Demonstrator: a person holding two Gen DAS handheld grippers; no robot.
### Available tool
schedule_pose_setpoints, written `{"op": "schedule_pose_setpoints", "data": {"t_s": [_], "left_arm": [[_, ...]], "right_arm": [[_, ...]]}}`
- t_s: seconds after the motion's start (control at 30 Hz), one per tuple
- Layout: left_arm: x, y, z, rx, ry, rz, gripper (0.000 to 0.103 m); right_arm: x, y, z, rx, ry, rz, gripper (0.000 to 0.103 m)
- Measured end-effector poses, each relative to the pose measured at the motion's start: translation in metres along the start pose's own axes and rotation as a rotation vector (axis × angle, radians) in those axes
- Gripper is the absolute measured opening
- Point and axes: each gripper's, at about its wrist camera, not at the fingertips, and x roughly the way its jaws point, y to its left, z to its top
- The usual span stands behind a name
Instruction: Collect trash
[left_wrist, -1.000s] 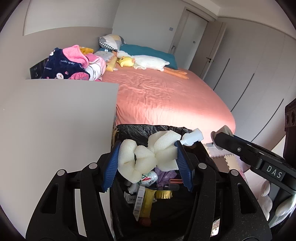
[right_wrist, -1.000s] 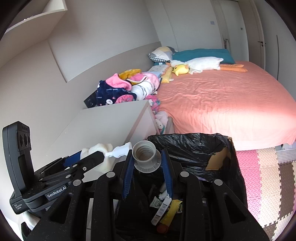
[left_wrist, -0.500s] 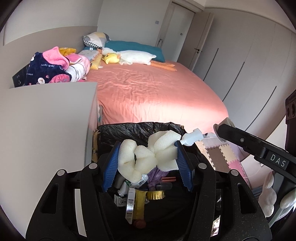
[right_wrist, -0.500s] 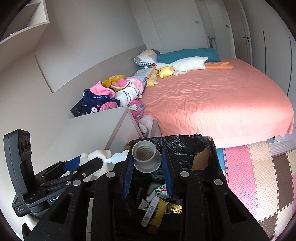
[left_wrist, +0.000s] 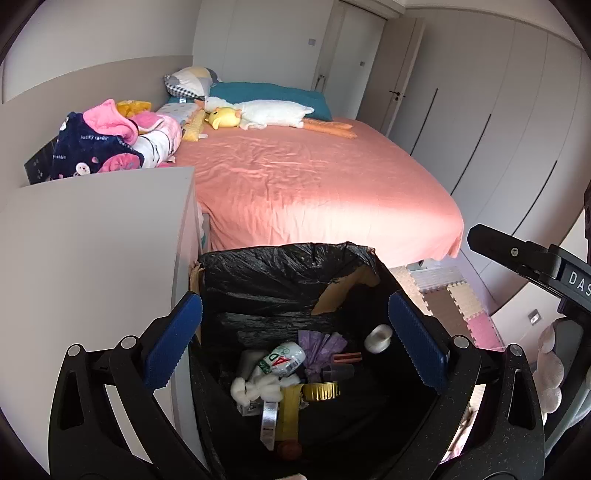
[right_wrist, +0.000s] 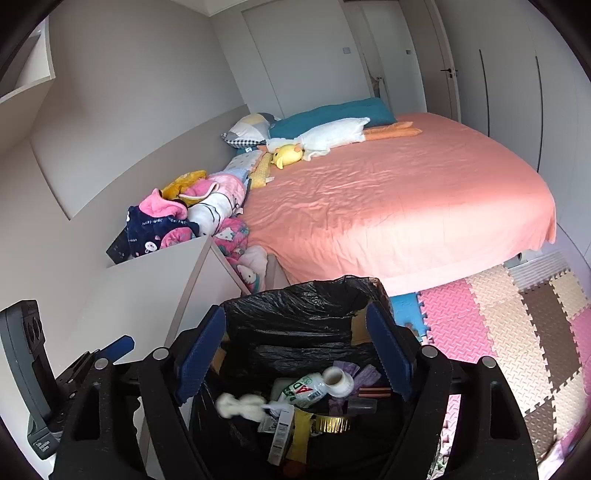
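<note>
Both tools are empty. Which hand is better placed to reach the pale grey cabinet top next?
Left, probably. Both tools' jaws are opening, nothing between them, but the left tool sits beside the pale grey cabinet top, the right tool farther over the black-lined trash box.

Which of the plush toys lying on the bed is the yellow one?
The small yellow plush beside the pillows; the long white goose plush behind it is white with orange legs.

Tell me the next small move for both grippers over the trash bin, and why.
Probably lift both clear of the bin. The left gripper and right gripper are opening with nothing between the jaws; the white foam piece and small white cup already lie among the trash inside.
</note>
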Motion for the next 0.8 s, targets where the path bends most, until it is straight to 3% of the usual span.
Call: {"op": "schedule_pose_setpoints", "data": {"t_s": [0.8], "left_arm": [[-0.014, 0.003, 0.003, -0.031, -0.030, -0.026, 0.097]], "right_arm": [[0.002, 0.004, -0.004, -0.015, 0.014, 0.008, 0.080]]}}
